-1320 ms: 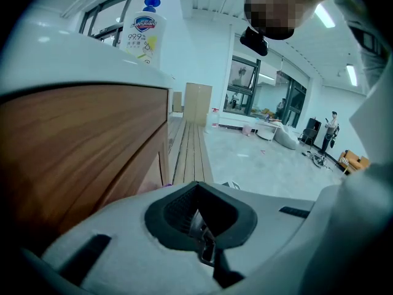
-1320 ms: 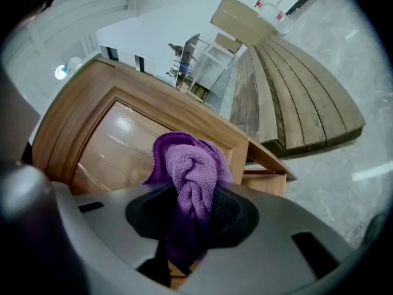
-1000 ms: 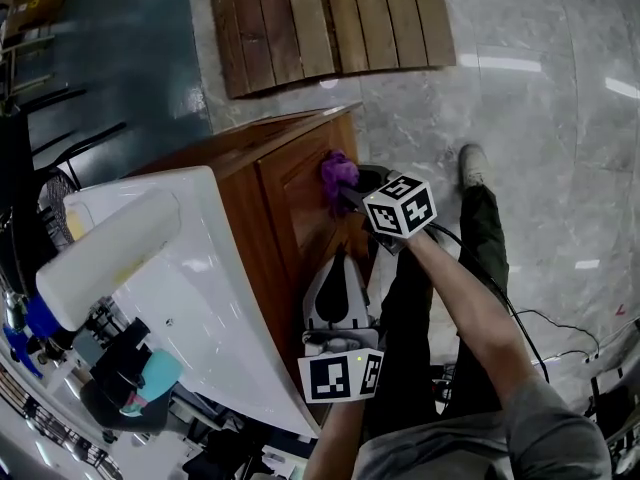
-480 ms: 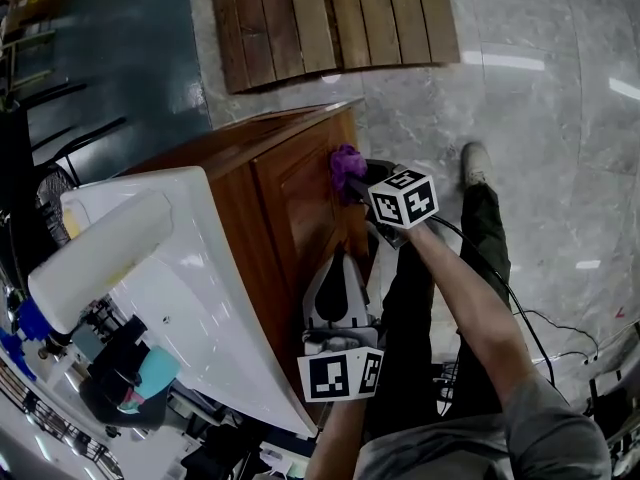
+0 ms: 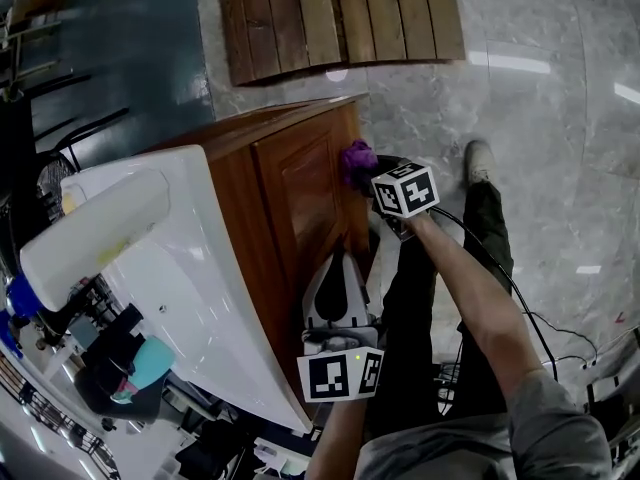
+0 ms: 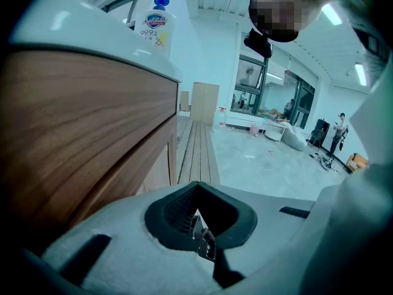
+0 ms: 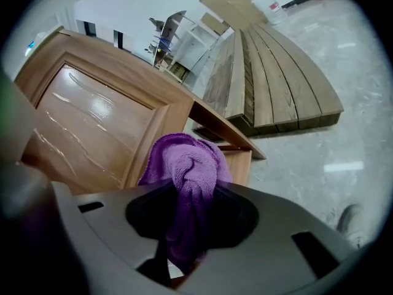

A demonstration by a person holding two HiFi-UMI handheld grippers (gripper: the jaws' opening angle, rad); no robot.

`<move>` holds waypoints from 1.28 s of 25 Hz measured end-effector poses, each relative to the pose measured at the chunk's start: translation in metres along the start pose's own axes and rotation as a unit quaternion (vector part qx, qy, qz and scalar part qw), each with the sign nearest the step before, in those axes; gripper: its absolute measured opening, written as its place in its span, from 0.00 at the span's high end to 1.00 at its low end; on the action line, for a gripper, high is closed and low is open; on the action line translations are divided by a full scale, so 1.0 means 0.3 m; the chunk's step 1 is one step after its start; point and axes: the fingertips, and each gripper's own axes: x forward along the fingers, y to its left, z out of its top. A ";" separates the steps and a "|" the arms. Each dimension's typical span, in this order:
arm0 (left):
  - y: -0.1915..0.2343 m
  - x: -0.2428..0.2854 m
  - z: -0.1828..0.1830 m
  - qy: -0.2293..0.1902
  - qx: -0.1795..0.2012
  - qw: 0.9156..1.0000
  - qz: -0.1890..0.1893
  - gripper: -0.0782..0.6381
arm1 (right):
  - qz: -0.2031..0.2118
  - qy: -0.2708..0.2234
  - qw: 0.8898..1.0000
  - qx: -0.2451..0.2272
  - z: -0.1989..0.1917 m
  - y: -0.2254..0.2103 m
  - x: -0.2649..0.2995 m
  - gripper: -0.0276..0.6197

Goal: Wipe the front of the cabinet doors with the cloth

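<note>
A wooden cabinet (image 5: 300,183) stands under a white basin, its panelled door (image 7: 92,134) facing me. My right gripper (image 5: 372,173) is shut on a purple cloth (image 5: 357,157), which sits at the door's right edge near the cabinet's corner. In the right gripper view the cloth (image 7: 187,171) bulges out between the jaws, right by the door frame. My left gripper (image 5: 338,293) hangs low beside the cabinet front with its jaws closed together and nothing between them; its own view shows the gripper (image 6: 199,226) next to the wood side (image 6: 80,140).
A white basin (image 5: 190,288) tops the cabinet, with a soap bottle (image 6: 155,26) on it. A slatted wooden platform (image 5: 340,18) lies on the marble floor beyond. My legs and shoe (image 5: 478,163) stand right of the cabinet. Cables trail on the floor at right.
My right gripper has carried the cloth rightward across the door, from the panel toward the cabinet's right edge. The left gripper has stayed put.
</note>
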 end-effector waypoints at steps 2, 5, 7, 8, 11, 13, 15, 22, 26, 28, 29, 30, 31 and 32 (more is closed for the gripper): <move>0.001 -0.012 0.000 -0.002 0.000 1.000 0.001 0.88 | 0.001 -0.007 1.000 0.008 -0.005 0.001 -0.025 0.77; -0.006 -0.035 0.003 -0.003 0.000 1.000 0.000 0.88 | 0.005 -0.020 1.000 0.019 -0.005 0.010 -0.079 0.77; -0.014 -0.054 0.009 -0.002 -0.001 1.000 -0.002 0.88 | 0.009 -0.030 0.999 0.022 0.002 0.027 -0.123 0.77; -0.020 -0.064 0.013 -0.002 0.000 1.000 -0.003 0.88 | 0.011 -0.035 0.999 0.023 0.007 0.039 -0.146 0.77; -0.041 -0.095 0.028 0.000 0.004 1.000 -0.008 0.88 | 0.021 -0.053 0.998 0.027 0.027 0.086 -0.225 0.77; -0.055 -0.115 0.042 0.001 0.005 1.000 -0.011 0.88 | 0.031 -0.066 0.997 0.029 0.041 0.126 -0.282 0.77; -0.067 -0.136 0.057 0.001 0.006 1.000 -0.012 0.88 | 0.042 -0.077 0.996 0.030 0.054 0.169 -0.336 0.77; -0.092 -0.197 0.108 0.000 0.012 1.000 -0.010 0.88 | 0.085 -0.107 0.990 0.034 0.089 0.322 -0.478 0.77; -0.097 -0.227 0.130 0.000 0.017 1.000 -0.009 0.88 | 0.108 -0.124 0.985 0.042 0.125 0.398 -0.534 0.77; -0.096 -0.243 0.131 0.001 0.017 1.000 -0.007 0.88 | 0.122 -0.125 0.984 0.038 0.135 0.445 -0.552 0.77; -0.094 -0.251 0.130 0.003 0.017 1.000 -0.006 0.88 | 0.131 -0.125 0.983 0.034 0.139 0.471 -0.558 0.77; -0.092 -0.260 0.128 0.004 0.015 1.000 -0.005 0.88 | 0.141 -0.124 0.982 0.031 0.143 0.498 -0.562 0.77; -0.089 -0.268 0.124 0.005 0.013 1.000 -0.003 0.88 | 0.151 -0.123 0.980 0.028 0.145 0.526 -0.564 0.77; -0.086 -0.276 0.118 0.007 0.011 1.000 -0.001 0.88 | 0.161 -0.122 0.979 0.025 0.145 0.555 -0.565 0.77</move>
